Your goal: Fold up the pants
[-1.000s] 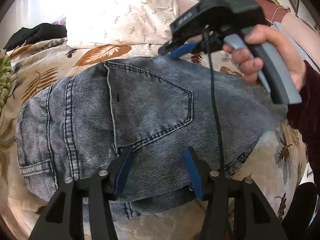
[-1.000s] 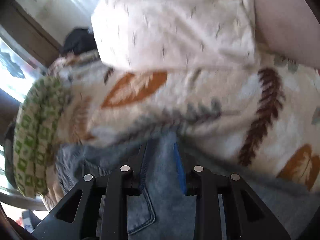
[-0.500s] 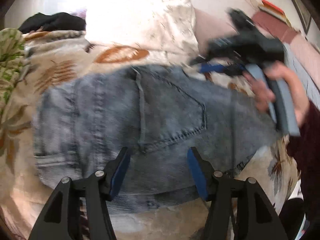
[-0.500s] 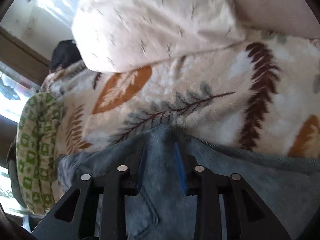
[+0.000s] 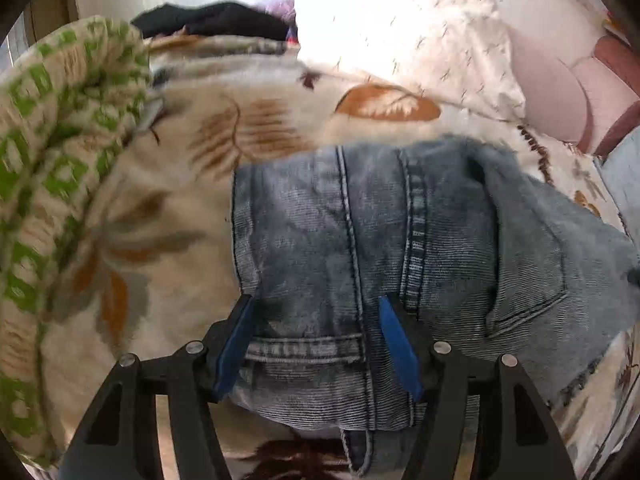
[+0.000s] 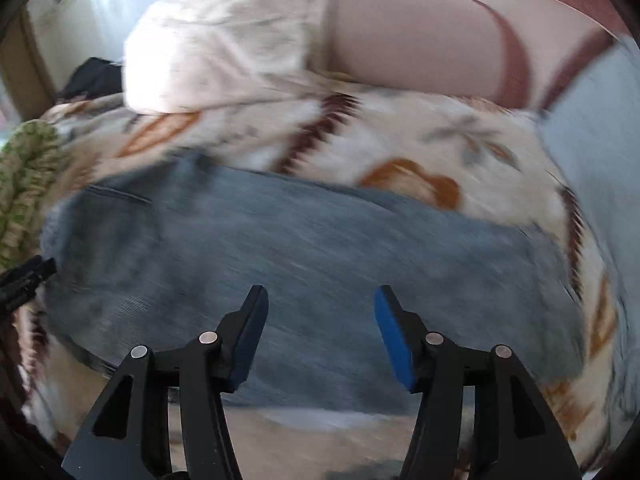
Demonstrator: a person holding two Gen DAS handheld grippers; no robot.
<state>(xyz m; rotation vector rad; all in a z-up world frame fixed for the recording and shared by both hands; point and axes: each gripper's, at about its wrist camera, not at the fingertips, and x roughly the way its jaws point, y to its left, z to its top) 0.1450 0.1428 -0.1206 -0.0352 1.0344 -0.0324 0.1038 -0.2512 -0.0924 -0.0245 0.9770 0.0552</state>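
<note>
Though blur smears the jeans (image 6: 304, 264), both tools gape.

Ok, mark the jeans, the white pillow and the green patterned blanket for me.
jeans (image 5: 320, 240): left wrist view, denim beside the centre seam.
white pillow (image 5: 420, 40): left wrist view, middle of its face.
green patterned blanket (image 5: 60, 120): left wrist view, bunched fold at left.
</note>
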